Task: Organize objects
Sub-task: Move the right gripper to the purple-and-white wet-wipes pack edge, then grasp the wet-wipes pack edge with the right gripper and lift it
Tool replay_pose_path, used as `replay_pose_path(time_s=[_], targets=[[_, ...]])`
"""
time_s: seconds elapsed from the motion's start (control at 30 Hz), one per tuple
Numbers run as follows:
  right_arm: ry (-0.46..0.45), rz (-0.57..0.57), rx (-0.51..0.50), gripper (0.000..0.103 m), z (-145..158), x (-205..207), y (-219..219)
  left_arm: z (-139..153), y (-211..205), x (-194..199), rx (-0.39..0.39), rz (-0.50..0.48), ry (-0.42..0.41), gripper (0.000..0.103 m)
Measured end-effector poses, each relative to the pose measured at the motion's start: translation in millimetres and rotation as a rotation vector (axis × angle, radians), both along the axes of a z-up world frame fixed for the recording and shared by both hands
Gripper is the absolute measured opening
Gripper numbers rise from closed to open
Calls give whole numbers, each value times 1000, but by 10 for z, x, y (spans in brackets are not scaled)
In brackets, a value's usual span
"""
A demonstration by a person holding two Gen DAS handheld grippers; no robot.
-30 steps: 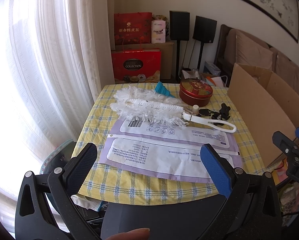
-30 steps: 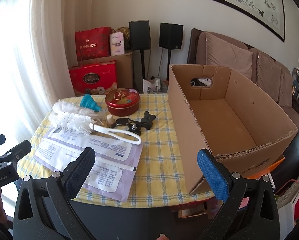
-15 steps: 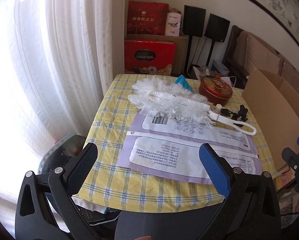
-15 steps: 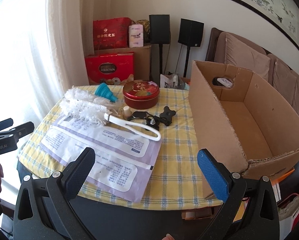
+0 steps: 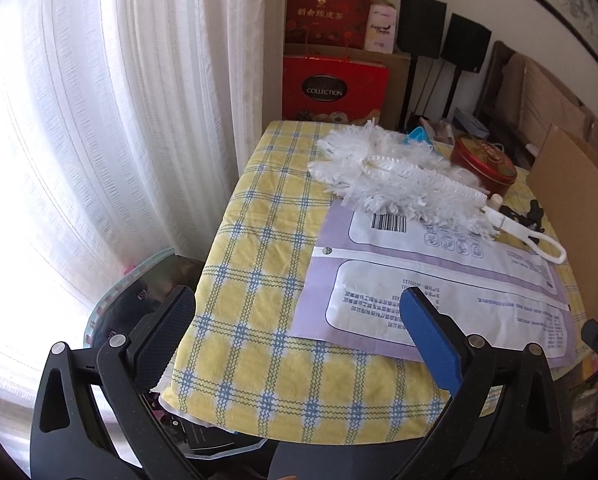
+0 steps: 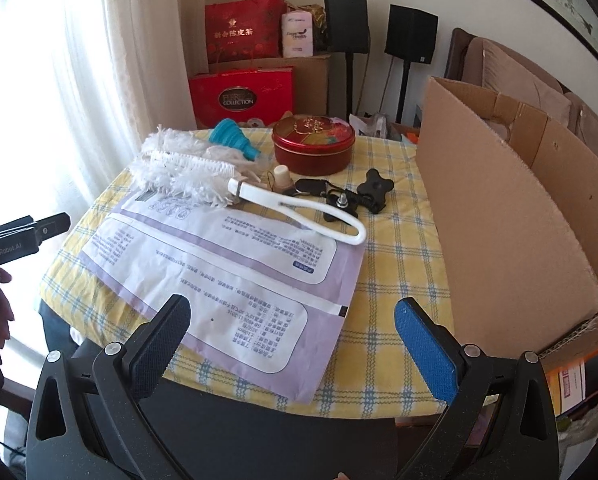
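Observation:
On the yellow checked table (image 6: 399, 264) lie two purple-and-white flat packages (image 6: 227, 280), a white fluffy duster (image 6: 187, 172) with a loop handle, a teal funnel (image 6: 235, 142), a red round tin (image 6: 313, 146), a small cream bottle (image 6: 281, 176) and black clips (image 6: 359, 194). An open cardboard box (image 6: 511, 216) stands on the right. My right gripper (image 6: 291, 340) is open and empty above the table's near edge. My left gripper (image 5: 295, 334) is open and empty over the near left corner; the packages (image 5: 439, 280) and duster (image 5: 399, 180) lie ahead of it.
A white curtain (image 5: 119, 120) hangs left of the table. Red gift boxes (image 6: 243, 94), black speakers (image 6: 411, 36) and a brown sofa (image 6: 519, 76) stand behind. A plastic-covered thing (image 5: 139, 292) sits on the floor by the left corner.
Both grippers have swung left and moved closer to the table. The left view now faces the table's left corner and curtain. Nothing on the table has moved.

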State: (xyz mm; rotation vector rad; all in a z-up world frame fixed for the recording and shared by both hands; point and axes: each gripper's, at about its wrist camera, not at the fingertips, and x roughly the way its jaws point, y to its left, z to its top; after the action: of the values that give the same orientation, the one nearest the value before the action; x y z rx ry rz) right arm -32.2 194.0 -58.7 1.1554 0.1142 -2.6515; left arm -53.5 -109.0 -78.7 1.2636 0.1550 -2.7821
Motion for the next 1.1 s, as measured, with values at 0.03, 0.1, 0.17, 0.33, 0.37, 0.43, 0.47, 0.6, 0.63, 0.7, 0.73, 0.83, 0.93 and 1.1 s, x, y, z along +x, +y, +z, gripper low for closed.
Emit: replay_pose_path(time_s=[0.03,0.1,0.17,0.33,0.37,0.43,0.47,0.6,0.63,0.7,0.73,0.83,0.93,1.1], targets=[[-9,-5,-7,103,-24,-17,14,-24,-1,-15,-4,-4,-9,103],[-16,-11,-13,103,-50,-52,40,-74,0,-53,-9,-10,-32,103],[-25,-21,-7,103,-68,-101,65,-125,-58,-83,22,1,-32,103],[-76,-38,-14,103,-172,-203,125,-221,-223,-196,130,-6,-50,103],[-91,-38,-16,103,-201,-211,128,-246,-241,-220,158,-19,-56,103],[-117,-34,-30,103,-255,-213,132,-293,-252,-251,189,-31,-67,102],[-131,-32,-47,103,-278,-220,140,-314,-247,-263,198,-43,-68,102],[-181,-31,-95,102,-353,-241,170,-375,-197,-300,218,-85,-73,99],[-188,-29,-100,102,-365,-239,174,-395,-190,-313,234,-93,-83,99],[-202,-28,-112,99,-393,-247,189,-436,-175,-340,264,-107,-102,94],[-211,-30,-123,96,-405,-253,199,-457,-162,-355,268,-113,-116,89],[-240,-31,-162,89,-456,-286,234,-476,-103,-377,258,-137,-132,80],[-231,-12,-157,81,-445,-291,189,-466,-25,-386,266,-178,-141,69],[-205,13,-124,62,-406,-269,94,-452,-34,-389,304,-196,-142,49]])
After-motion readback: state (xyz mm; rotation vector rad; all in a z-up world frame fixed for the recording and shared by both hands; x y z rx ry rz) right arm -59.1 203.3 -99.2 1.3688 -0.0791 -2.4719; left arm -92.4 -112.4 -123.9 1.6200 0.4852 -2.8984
